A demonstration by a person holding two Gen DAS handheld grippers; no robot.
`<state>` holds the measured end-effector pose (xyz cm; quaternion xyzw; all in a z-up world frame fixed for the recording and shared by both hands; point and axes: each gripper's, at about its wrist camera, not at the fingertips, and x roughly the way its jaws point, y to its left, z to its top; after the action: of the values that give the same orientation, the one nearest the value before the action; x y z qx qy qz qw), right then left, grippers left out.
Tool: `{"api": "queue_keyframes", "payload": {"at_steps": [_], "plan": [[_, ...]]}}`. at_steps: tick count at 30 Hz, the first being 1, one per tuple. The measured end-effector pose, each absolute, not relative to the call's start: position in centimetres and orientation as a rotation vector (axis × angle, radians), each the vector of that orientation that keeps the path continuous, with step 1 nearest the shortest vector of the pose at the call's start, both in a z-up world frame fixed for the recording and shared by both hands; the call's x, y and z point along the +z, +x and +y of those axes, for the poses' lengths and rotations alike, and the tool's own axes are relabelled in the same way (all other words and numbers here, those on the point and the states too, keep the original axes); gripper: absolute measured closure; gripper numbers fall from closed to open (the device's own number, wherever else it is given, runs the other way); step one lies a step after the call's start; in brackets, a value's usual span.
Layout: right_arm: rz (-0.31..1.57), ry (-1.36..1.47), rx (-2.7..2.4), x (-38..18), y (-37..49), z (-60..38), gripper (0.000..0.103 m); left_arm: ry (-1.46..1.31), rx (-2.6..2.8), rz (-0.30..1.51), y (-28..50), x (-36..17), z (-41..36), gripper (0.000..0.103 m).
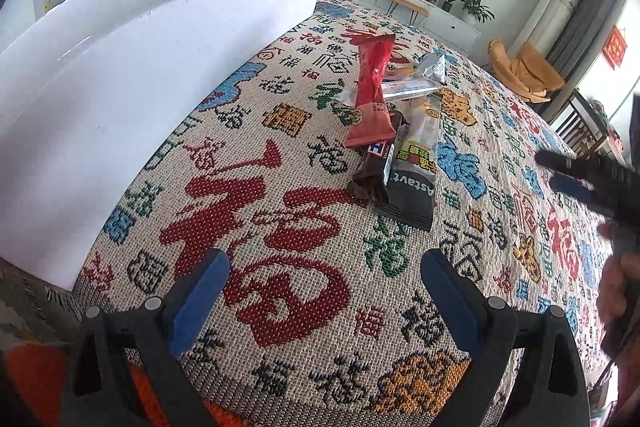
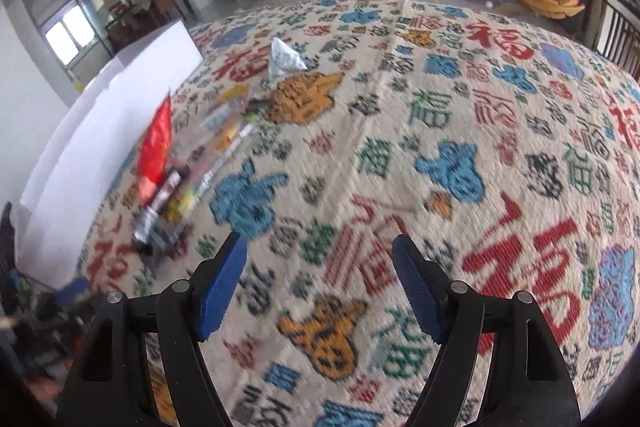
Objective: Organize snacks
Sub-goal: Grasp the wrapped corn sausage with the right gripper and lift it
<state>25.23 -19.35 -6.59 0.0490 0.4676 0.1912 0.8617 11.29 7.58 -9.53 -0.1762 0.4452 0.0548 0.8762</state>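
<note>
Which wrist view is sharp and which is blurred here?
Left wrist view: sharp, print on the red snack packet and woven cloth is crisp. Right wrist view: motion-smeared, the snack pile is streaky. Both bend strongly at the edges and are dark in the corners.

"Astavt" on the black snack packet [image 1: 412, 183], "福" across the cloth [image 1: 280, 267]

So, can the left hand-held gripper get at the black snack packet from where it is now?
Probably yes. The left hand-held gripper is open and empty, and only bare cloth lies between it and the black snack packet. A brown packet touches its left side, which may crowd one finger.
</note>
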Motion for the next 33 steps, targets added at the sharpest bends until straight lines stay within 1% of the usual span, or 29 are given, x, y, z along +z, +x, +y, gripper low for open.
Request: {"api": "queue_keyframes", "payload": {"at_steps": [3,6,11,13,16,18,20,21,22,23,24,28,29,30,33], "plan": [[1.020,0.206,0.471,-4.1,30.1,-15.9,0.025,-0.384,0.113,0.943,11.6,-9.8,7.9,0.007],[1.109,0.300,0.523,-3.3,35.0,-11.7,0.025,-0.388,0.108,0.941,11.5,-9.8,7.9,0.007],[1.280,0.389,0.485,-6.3,40.0,-6.8,0.027,-0.424,0.094,0.924,11.4,-9.7,8.6,0.007],[1.301,0.371,0.440,-7.6,40.9,-6.0,0.027,-0.448,0.088,0.917,11.2,-9.8,8.9,0.007],[1.310,0.302,0.361,-8.7,41.8,-5.7,0.030,-0.465,0.076,0.912,11.3,-9.7,9.0,0.007],[1.353,0.290,0.333,-9.9,42.2,-5.7,0.037,-0.465,0.068,0.913,11.3,-9.7,8.9,0.007],[1.344,0.278,0.302,-10.2,42.6,-5.8,0.041,-0.465,0.062,0.915,11.4,-9.7,8.8,0.007],[1.330,0.272,0.310,-10.2,42.8,-5.5,0.047,-0.465,0.060,0.916,11.5,-9.8,8.8,0.007],[1.323,0.271,0.332,-10.3,42.8,-5.2,0.050,-0.465,0.059,0.917,11.5,-9.8,8.8,0.007],[1.319,0.265,0.345,-10.4,42.9,-4.7,0.058,-0.466,0.059,0.916,11.5,-9.8,8.8,0.007],[1.320,0.261,0.359,-10.6,42.9,-4.3,0.063,-0.467,0.059,0.916,11.5,-9.8,8.8,0.007],[1.272,0.192,0.358,-10.6,42.8,-2.5,0.061,-0.470,0.060,0.918,11.6,-9.8,8.8,0.007],[1.258,0.170,0.355,-10.6,42.8,-2.2,0.068,-0.468,0.061,0.918,11.6,-9.8,8.8,0.007],[1.243,0.152,0.346,-10.5,42.8,-2.0,0.077,-0.469,0.061,0.917,11.6,-9.8,8.8,0.007],[1.210,0.207,0.390,-10.3,42.6,-2.5,0.081,-0.483,0.061,0.914,11.5,-9.8,9.1,0.007]]}}
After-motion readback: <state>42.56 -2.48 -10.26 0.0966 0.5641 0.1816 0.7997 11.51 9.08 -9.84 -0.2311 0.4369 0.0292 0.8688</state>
